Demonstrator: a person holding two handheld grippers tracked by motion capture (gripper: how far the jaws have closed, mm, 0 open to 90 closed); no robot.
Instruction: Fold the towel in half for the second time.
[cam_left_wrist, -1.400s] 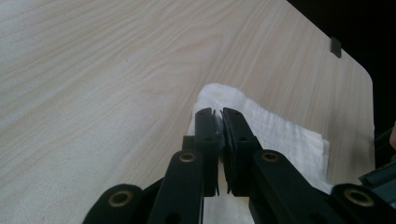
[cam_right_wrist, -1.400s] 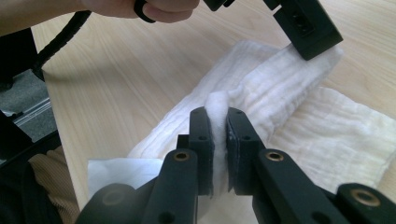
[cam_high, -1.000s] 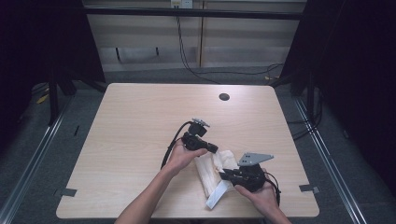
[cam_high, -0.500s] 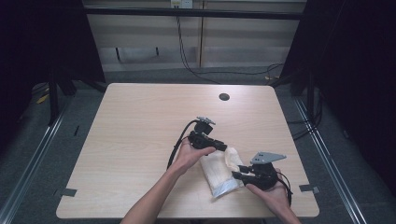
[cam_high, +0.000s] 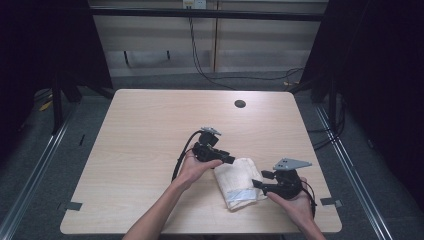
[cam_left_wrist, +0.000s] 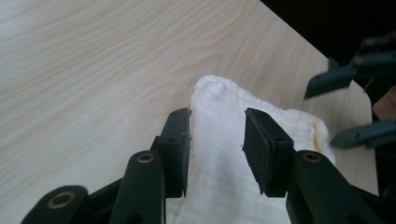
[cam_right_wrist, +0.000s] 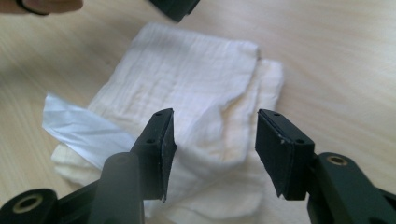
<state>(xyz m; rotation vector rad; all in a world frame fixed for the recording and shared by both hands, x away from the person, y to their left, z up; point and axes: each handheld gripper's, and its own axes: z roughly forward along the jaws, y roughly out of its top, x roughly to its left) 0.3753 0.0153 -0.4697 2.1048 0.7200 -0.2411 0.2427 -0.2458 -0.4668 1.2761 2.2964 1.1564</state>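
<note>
Folded cloth (cam_high: 239, 181): flat on table (cam_high: 150, 130), near front edge, pale band across one end | left gripper (cam_high: 226, 160): at cloth's far-left corner, jaws just opening, released, cloth between unpinched | right gripper (cam_high: 256, 184): at cloth's right edge, jaws just opening, released over cloth.

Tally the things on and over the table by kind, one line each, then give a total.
Folded white cloth: 1
Black grippers, left gripper and right gripper: 2
Dark round hole in the table top: 1
Total: 4
</note>
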